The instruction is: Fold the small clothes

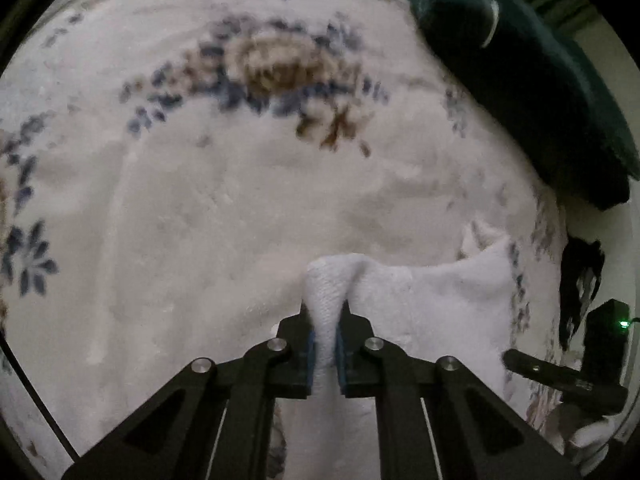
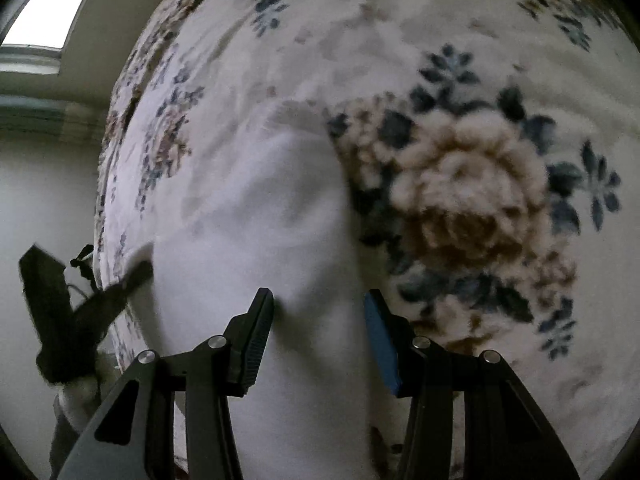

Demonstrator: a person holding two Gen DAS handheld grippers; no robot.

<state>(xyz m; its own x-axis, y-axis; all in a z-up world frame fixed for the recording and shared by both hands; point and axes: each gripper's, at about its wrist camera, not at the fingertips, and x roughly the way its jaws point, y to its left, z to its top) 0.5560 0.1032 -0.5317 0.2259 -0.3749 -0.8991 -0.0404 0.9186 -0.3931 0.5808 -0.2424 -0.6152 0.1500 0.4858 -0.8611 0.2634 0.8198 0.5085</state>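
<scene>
The left hand-held gripper (image 1: 325, 344) pinches a bunched edge of the white cloth (image 1: 432, 304). Only the right view shows the right hand-held gripper (image 2: 319, 320) wide apart over it. The cloth lies on a flowery blanket (image 1: 200, 200); a window (image 2: 44, 4) shows.

Right gripper (image 2: 319, 312), jaws spread apart, sits over a white garment (image 2: 256, 200) lying on the floral blanket (image 2: 460, 184), with the other black gripper (image 2: 80, 312) at the garment's left edge.
</scene>
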